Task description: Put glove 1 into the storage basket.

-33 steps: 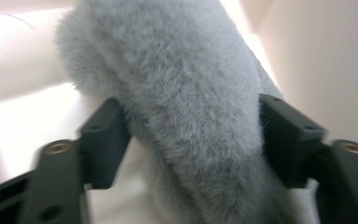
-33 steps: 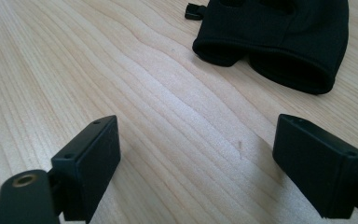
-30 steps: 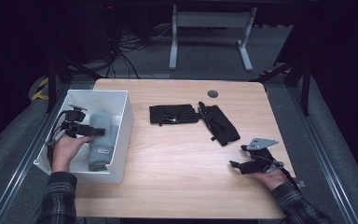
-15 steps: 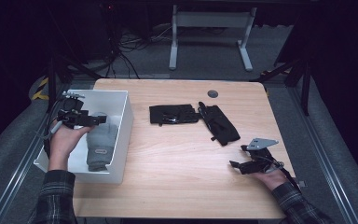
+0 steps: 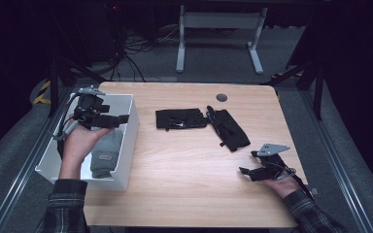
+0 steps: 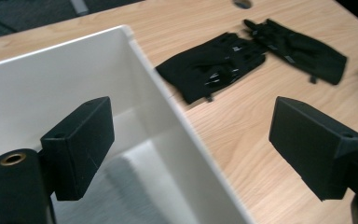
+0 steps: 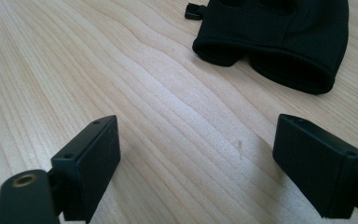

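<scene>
The left gripper [image 5: 119,119] hovers above the white bin [image 5: 129,145], jaws just opened wide and empty. A grey item, apparently knitted [image 5: 106,153], lies inside the bin. The right gripper [image 5: 244,170] rests on the worktop [image 5: 184,165], jaws spread, near the black gloves [image 5: 228,127].

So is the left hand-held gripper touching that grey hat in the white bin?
Apart. The high view shows the left hand-held gripper raised above the bin, jaws open and empty, grey hat lying below.
</scene>
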Demonstrator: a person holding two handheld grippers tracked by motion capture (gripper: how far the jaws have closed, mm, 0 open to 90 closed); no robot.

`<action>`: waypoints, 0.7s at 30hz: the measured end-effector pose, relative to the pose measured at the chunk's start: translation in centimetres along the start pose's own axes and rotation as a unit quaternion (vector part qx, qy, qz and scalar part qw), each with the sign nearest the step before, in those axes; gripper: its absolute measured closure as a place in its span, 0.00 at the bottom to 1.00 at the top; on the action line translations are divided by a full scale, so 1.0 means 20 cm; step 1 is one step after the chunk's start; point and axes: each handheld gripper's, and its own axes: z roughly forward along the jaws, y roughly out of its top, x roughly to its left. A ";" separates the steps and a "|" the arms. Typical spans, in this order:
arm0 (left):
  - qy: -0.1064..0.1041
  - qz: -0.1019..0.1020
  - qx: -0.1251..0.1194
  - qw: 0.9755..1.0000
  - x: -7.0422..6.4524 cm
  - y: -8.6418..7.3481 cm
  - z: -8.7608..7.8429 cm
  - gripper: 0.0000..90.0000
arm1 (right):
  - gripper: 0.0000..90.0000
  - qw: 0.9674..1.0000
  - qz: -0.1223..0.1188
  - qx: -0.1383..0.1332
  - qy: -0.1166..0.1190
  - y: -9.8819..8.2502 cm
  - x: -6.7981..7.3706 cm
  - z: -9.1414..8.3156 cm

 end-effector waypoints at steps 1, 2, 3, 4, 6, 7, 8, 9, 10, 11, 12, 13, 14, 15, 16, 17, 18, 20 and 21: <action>-0.004 0.006 -0.002 1.000 -0.03 0.01 0.01 0.16 | 0.17 1.000 0.000 0.000 0.000 0.00 0.00 0.00; -0.009 0.008 -0.004 1.000 -0.06 0.02 0.01 0.16 | 0.17 1.000 0.000 0.000 -0.001 0.00 0.00 0.00; -0.014 0.017 -0.007 1.000 -0.09 0.03 0.02 0.16 | 0.17 1.000 -0.001 0.000 -0.001 0.00 0.00 0.00; -0.019 0.020 -0.008 1.000 -0.12 0.04 0.03 0.16 | 0.17 1.000 -0.001 0.000 -0.001 0.00 0.00 0.00; -0.024 0.031 -0.009 0.999 -0.17 0.06 0.05 0.16 | 0.17 1.000 -0.001 0.000 -0.002 0.00 0.00 0.00; -0.030 0.040 -0.008 0.999 -0.22 0.07 0.07 0.17 | 0.16 1.000 -0.001 0.000 -0.002 0.00 0.00 0.00; -0.030 0.040 -0.008 0.999 -0.22 0.07 0.07 0.17 | 0.16 1.000 -0.001 0.000 -0.002 0.00 0.00 0.00; -0.033 0.043 -0.009 0.998 -0.25 0.07 0.09 0.17 | 0.16 1.000 -0.001 0.000 -0.002 0.00 0.00 0.00; -0.040 0.051 -0.007 0.998 -0.31 0.07 0.12 0.17 | 0.16 1.000 -0.001 0.001 -0.002 0.00 0.00 0.00; -0.046 0.055 -0.007 0.997 -0.34 0.07 0.14 0.17 | 0.16 1.000 -0.001 0.000 -0.001 0.00 0.00 0.00; -0.046 0.055 -0.007 0.997 -0.34 0.07 0.14 0.17 | 0.16 1.000 -0.001 0.000 -0.001 0.00 0.00 0.00; -0.052 0.059 -0.004 0.997 -0.37 0.07 0.15 0.17 | 0.16 1.000 -0.001 0.000 -0.003 0.00 0.00 0.00; -0.056 0.062 0.000 0.997 -0.39 0.06 0.17 0.17 | 0.16 1.000 -0.001 0.000 -0.004 0.00 0.01 0.00; -0.060 0.064 0.003 0.996 -0.42 0.05 0.20 0.17 | 0.16 1.000 -0.003 0.000 -0.004 0.00 0.01 0.00; -0.068 0.068 0.000 0.995 -0.46 0.04 0.22 0.17 | 0.16 1.000 -0.004 0.000 -0.001 0.00 0.00 0.00; -0.069 0.071 0.000 0.995 -0.48 0.04 0.24 0.17 | 0.16 1.000 -0.005 0.003 0.002 0.00 0.00 0.00; -0.067 0.080 0.002 0.995 -0.51 0.03 0.26 0.17 | 0.16 1.000 -0.006 0.007 0.003 0.01 0.00 0.00; -0.071 0.086 0.005 0.994 -0.55 0.01 0.29 0.17 | 0.17 1.000 -0.007 0.012 0.005 0.02 0.00 0.00; -0.073 0.089 0.008 0.993 -0.57 0.00 0.31 0.17 | 0.18 1.000 -0.007 0.016 0.007 0.02 -0.01 0.00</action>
